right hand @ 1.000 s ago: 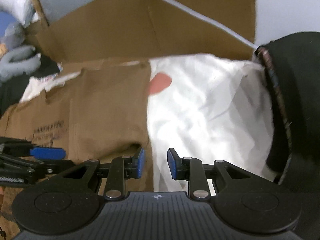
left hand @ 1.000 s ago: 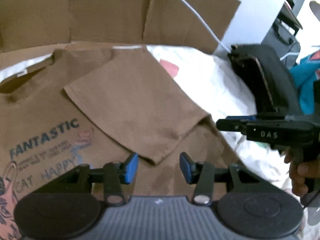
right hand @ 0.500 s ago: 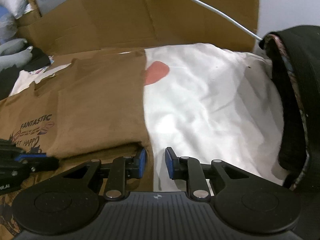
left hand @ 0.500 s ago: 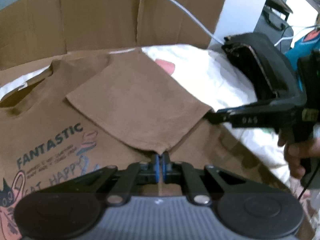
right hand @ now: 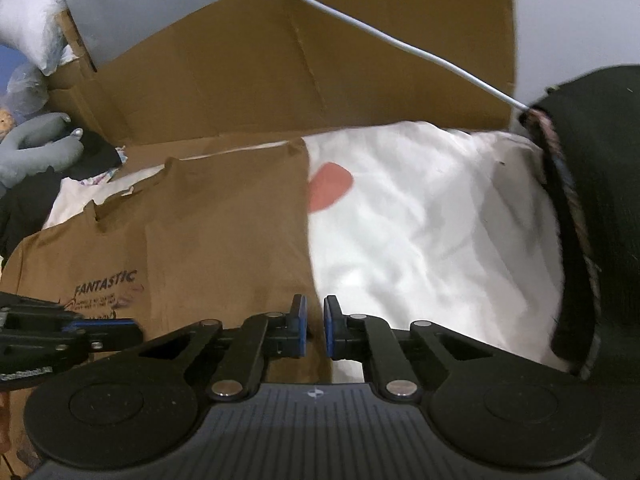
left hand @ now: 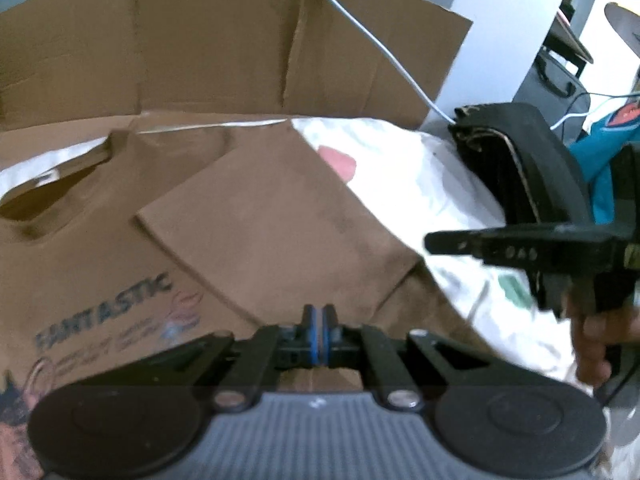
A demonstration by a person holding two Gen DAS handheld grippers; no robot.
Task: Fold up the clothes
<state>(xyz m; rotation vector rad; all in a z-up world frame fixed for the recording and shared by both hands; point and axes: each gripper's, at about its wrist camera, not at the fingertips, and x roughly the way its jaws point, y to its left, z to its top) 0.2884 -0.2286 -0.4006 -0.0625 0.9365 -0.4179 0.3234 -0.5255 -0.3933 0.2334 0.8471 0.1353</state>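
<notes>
Matt brown cloth T-shirt [left hand: 120, 272], creased white sheet [right hand: 420, 216], matt corrugated cardboard [left hand: 200, 40] behind.

T-shirt [left hand: 120, 248] lies flat on the sheet [left hand: 432, 184], its sleeve [left hand: 276, 216] folded inward over the chest. Cardboard [left hand: 208, 44] stands behind; bag [left hand: 520, 168] right of sheet.

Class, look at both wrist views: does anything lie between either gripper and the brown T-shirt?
Nothing visible. The left gripper is shut at the folded sleeve's corner on the brown T-shirt; the right gripper, jaws just closing, straddles its side edge.
</notes>
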